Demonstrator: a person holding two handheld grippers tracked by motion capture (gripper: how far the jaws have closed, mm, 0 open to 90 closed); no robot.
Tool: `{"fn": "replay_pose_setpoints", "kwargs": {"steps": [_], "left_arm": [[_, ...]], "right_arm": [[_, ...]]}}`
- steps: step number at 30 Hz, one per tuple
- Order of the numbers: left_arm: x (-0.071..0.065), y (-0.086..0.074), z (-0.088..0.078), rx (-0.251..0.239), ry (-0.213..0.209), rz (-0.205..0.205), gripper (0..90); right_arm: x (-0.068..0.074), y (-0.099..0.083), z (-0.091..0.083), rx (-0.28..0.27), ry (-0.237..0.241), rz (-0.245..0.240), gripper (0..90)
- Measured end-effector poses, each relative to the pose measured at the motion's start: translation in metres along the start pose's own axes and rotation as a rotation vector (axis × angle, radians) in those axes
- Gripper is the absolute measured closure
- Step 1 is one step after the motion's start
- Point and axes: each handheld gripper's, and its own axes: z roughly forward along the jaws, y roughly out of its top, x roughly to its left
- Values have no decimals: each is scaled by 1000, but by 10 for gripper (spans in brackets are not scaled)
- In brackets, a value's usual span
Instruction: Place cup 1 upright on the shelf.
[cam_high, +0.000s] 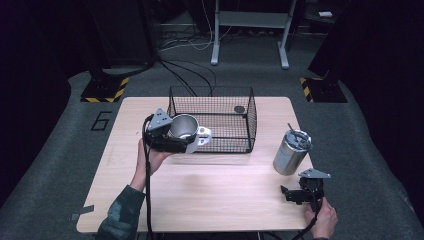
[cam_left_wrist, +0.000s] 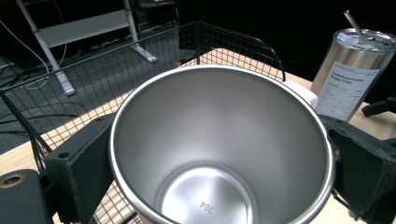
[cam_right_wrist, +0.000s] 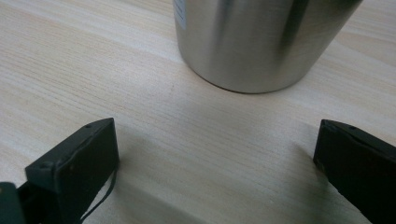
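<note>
The cup (cam_left_wrist: 219, 154) is brushed steel, smooth with a soft sheen inside. The tumbler (cam_high: 291, 152) has the same satin metal wall and carries a matt white paper label (cam_left_wrist: 346, 88). The basket (cam_high: 212, 107) is thin black wire mesh. The table (cam_right_wrist: 116, 60) is pale wood with fine grain, matt. The jaws look like matt black plastic, slightly rough.

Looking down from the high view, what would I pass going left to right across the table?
Left hand-held gripper clamped on an open steel cup → wire basket → lidded steel tumbler with straw → right hand-held gripper, jaws open.
</note>
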Motion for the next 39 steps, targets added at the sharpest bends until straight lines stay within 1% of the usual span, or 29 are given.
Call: {"fn": "replay_pose_setpoints", "kwargs": {"steps": [2,3,4,5,7,8,9,10,11,13,14,17,22,24,25,26,27,28,29,30,31,33,34,38,39], "left_arm": [[1,0,2,-3,2,-9,65],[2,0,2,2,1,-8,65],[3,0,2,-6,7,-11,65],[4,1,2,5,3,-7,65],[6,3,4,1,7,-11,65],[8,3,5,-1,18,-2,65],[9,4,5,3,14,-7,65],[10,5,6,0,20,-4,65],[12,6,7,9,19,-3,65],[13,8,9,5,30,-4,65],[14,9,10,3,34,2,65],[17,11,13,11,28,-11,65],[25,14,19,10,38,2,65],[28,14,22,9,36,-7,65],[30,15,24,16,40,2,65],[30,15,25,11,47,1,65],[32,15,27,14,48,-1,65],[33,15,28,17,41,-11,65],[35,15,30,12,45,-12,65],[36,15,31,17,44,-11,65],[37,15,32,15,54,-11,65],[40,15,35,12,55,-14,65],[41,16,37,12,53,-24,65],[44,18,43,10,59,-26,65],[46,19,45,17,60,-23,65]], "right_arm": [[0,0,0,0,0,0,0],[0,0,0,0,0,0,0],[0,0,0,0,0,0,0],[0,0,0,0,0,0,0],[0,0,0,0,0,0,0],[0,0,0,0,0,0,0],[0,0,0,0,0,0,0],[0,0,0,0,0,0,0],[0,0,0,0,0,0,0],[0,0,0,0,0,0,0],[0,0,0,0,0,0,0],[0,0,0,0,0,0,0],[0,0,0,0,0,0,0],[0,0,0,0,0,0,0],[0,0,0,-1,0,0,0],[0,0,0,0,0,0,0],[0,0,0,0,0,0,0],[0,0,0,0,0,0,0],[0,0,0,0,0,0,0],[0,0,0,0,0,0,0],[0,0,0,0,0,0,0],[0,0,0,-1,0,1,0],[0,0,0,-1,0,0,0],[0,0,0,0,0,0,0],[0,0,0,0,0,0,0]]}}
